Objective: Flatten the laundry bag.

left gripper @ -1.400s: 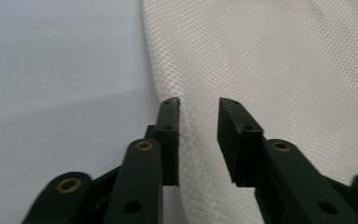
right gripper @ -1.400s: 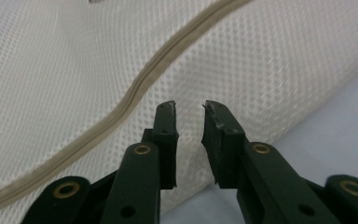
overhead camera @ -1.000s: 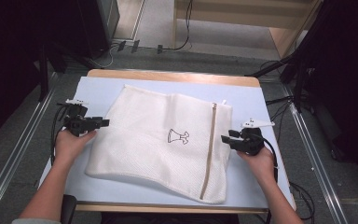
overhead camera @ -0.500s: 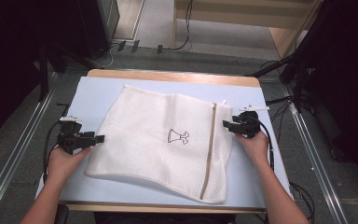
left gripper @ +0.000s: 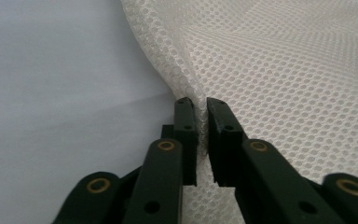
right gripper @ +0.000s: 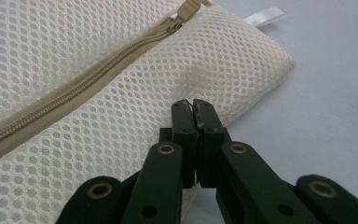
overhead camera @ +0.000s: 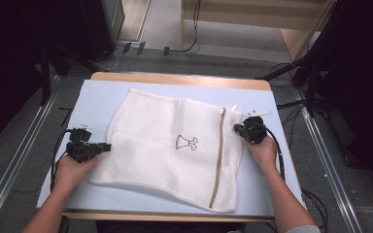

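Observation:
A white mesh bag [overhead camera: 175,145] with a beige zipper [overhead camera: 218,155] lies flat on the pale blue table [overhead camera: 102,97]. My left gripper [overhead camera: 108,146] is at the bag's left edge. In the left gripper view its jaws [left gripper: 200,105] have just closed and pinch a fold of the mesh [left gripper: 284,70]. My right gripper [overhead camera: 236,128] is at the bag's right edge, beside the zipper's upper end. In the right gripper view its jaws [right gripper: 193,106] have just closed tight on the rim of the mesh [right gripper: 74,56], right of the zipper [right gripper: 74,100].
A small white tag [right gripper: 263,16] sticks out at the bag's far right corner. A dark printed figure [overhead camera: 186,142] marks the bag's middle. The table's wooden edge [overhead camera: 175,79] runs along the far side, with cables and dark stands on the floor around it.
The left gripper has slid toward me along the bag's left edge and the right gripper away from me along the right edge. Both have closed on the mesh.

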`<state>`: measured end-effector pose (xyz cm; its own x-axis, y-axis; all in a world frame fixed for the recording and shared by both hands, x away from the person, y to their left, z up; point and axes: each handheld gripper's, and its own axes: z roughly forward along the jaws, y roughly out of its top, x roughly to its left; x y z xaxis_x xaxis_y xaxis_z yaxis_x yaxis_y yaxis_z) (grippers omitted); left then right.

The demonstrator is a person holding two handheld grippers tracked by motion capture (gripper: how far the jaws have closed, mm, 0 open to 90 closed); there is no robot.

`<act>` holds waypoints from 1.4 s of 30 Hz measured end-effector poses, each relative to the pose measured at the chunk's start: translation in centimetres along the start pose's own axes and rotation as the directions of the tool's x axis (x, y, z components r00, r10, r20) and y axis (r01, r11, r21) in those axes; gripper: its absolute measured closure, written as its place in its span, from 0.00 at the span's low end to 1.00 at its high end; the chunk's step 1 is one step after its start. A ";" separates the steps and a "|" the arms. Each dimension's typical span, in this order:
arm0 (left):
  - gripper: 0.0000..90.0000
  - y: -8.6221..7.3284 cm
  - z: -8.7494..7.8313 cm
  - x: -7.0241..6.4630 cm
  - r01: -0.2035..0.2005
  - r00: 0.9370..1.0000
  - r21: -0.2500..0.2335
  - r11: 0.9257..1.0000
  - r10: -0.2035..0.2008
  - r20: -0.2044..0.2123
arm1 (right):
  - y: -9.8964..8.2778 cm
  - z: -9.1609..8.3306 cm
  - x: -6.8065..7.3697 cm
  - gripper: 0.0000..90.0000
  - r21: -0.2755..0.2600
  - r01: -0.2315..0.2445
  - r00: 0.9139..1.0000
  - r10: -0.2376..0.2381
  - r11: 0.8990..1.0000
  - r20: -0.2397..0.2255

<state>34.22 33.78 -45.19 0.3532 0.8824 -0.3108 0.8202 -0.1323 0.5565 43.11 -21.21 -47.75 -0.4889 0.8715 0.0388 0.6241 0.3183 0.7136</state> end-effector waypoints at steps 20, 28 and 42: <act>1.00 6.1 1.8 3.6 0.061 0.998 -0.070 0.996 -0.060 0.015 | -2.5 -4.0 1.9 1.00 0.063 -0.012 0.991 0.020 0.998 -0.134; 1.00 8.3 2.8 4.1 0.051 0.999 -0.074 0.996 -0.050 0.012 | -4.7 -5.9 4.1 1.00 0.067 0.015 0.980 -0.001 0.998 -0.198; 0.96 9.5 3.3 3.9 0.054 0.999 -0.113 0.992 -0.054 0.007 | -6.3 -8.3 8.7 0.97 0.107 0.160 0.937 -0.117 0.981 -0.330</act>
<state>44.90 34.46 -43.68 0.3122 0.8848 -0.3459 0.7822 -0.0328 0.6221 29.91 -18.76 -46.10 -0.7320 0.6561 0.1836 0.5991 0.4917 0.6319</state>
